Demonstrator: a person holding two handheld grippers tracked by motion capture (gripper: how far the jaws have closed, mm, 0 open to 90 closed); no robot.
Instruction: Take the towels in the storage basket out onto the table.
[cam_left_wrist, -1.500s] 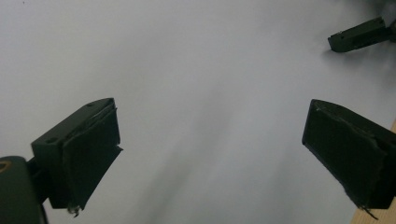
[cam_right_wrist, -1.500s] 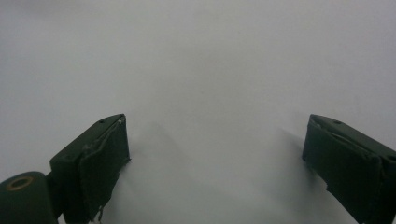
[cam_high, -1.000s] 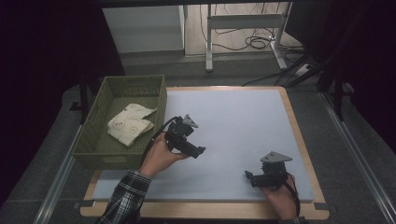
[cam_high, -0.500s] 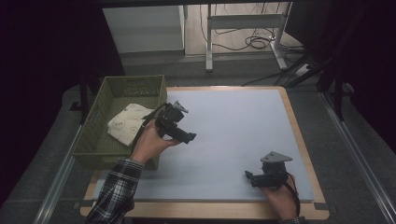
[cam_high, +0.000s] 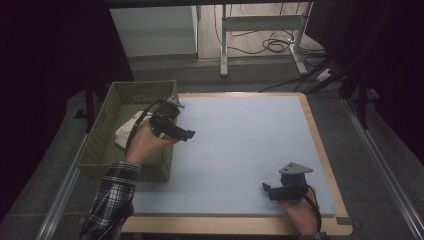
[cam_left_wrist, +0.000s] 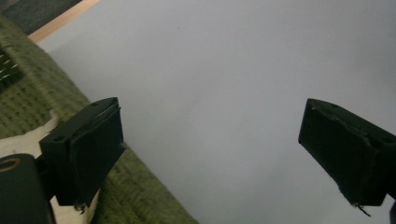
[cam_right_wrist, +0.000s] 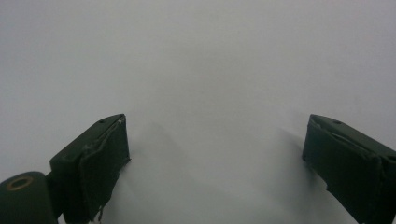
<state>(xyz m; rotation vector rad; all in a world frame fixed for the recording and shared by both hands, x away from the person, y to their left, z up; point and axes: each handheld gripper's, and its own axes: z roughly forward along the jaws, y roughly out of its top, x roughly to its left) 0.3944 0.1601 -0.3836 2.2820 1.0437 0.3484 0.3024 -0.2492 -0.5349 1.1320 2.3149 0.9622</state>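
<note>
Above the green basket's (cam_high: 107, 131) right rim, the left gripper (cam_high: 186, 134) hovers, jaws wide apart, white cloth (cam_high: 127, 132) just behind it; the right gripper (cam_high: 265, 188) rests, jaws apart, on the mat (cam_high: 240, 135).

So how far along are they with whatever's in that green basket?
Hardly begun, it seems. The pale cloths lie in the green basket, and none is out on the mat. The left gripper hangs open by the basket's rim; the right gripper rests open on the mat. Picking up a cloth is probably next.
</note>
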